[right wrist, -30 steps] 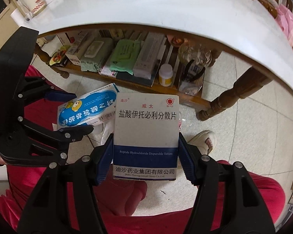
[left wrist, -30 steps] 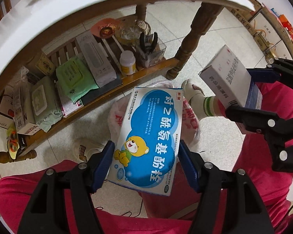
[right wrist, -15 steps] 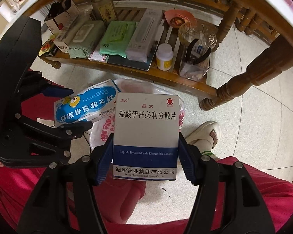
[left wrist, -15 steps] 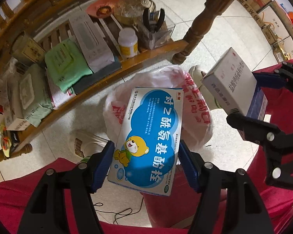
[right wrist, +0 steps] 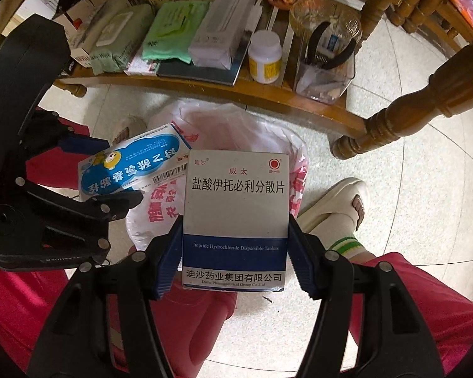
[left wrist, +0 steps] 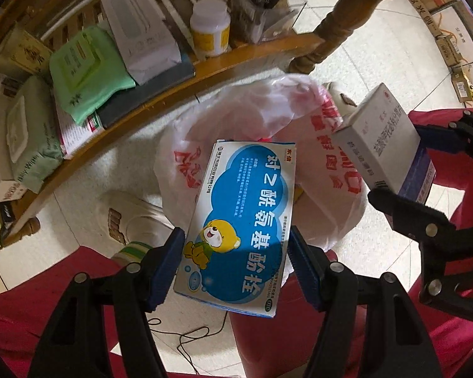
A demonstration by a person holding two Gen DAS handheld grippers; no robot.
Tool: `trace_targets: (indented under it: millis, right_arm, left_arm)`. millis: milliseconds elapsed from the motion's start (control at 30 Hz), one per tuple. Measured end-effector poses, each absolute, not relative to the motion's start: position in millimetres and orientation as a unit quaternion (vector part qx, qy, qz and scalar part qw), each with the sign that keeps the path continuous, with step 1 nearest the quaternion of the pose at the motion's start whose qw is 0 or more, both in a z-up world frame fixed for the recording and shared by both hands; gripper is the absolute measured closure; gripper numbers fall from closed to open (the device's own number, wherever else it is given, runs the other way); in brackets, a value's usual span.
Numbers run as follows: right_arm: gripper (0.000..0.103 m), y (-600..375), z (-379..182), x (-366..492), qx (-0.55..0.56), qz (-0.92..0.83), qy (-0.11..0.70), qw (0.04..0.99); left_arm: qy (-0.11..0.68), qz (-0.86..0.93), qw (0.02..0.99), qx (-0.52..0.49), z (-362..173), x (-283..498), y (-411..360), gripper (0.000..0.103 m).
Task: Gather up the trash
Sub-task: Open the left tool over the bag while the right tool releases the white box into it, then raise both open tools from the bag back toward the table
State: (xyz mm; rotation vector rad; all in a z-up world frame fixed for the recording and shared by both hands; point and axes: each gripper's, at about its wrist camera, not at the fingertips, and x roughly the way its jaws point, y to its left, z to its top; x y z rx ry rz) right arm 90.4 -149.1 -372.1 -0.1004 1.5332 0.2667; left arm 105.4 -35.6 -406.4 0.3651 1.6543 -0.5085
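Pale tiled floor (right wrist: 410, 220), wooden shelf (right wrist: 236, 89)

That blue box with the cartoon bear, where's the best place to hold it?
Across its two long narrow edges near the bear end, coming from above, as the left tool holds the blue box now. It is flat and long, so pads clamp its width while the far end hangs over the plastic bag.

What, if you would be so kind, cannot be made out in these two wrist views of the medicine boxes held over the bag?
- Inside of the plastic bag: in the left wrist view the blue cartoon box covers its mouth; in the right wrist view the white and navy box does.
- Whether either box is empty: both are closed.
- Small print on the blue cartoon box: too small to read in either view.
- The table's top: cut off by the upper edge.
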Motion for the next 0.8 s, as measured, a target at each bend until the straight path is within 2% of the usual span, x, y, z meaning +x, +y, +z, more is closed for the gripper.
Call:
trace_targets:
  millis: [300, 733, 800]
  right_arm:
    - [0.042, -146, -406, 97, -0.037, 0.124, 0.717, 0.685]
    - [0.042, -146, -423, 102, -0.004, 0.123, 0.738, 0.664]
    - [0.040, -146, -424, 102, -0.002, 0.124, 0.740, 0.661]
  left_arm:
    - [0.765, -0.203, 0.597, 0.133, -444, 117, -31, 0.039]
    - [0.788, -0.199, 0.569, 0.124, -470, 118, -34, 0.038]
    - [0.792, -0.198, 0.565, 0.119, -472, 119, -32, 0.038]
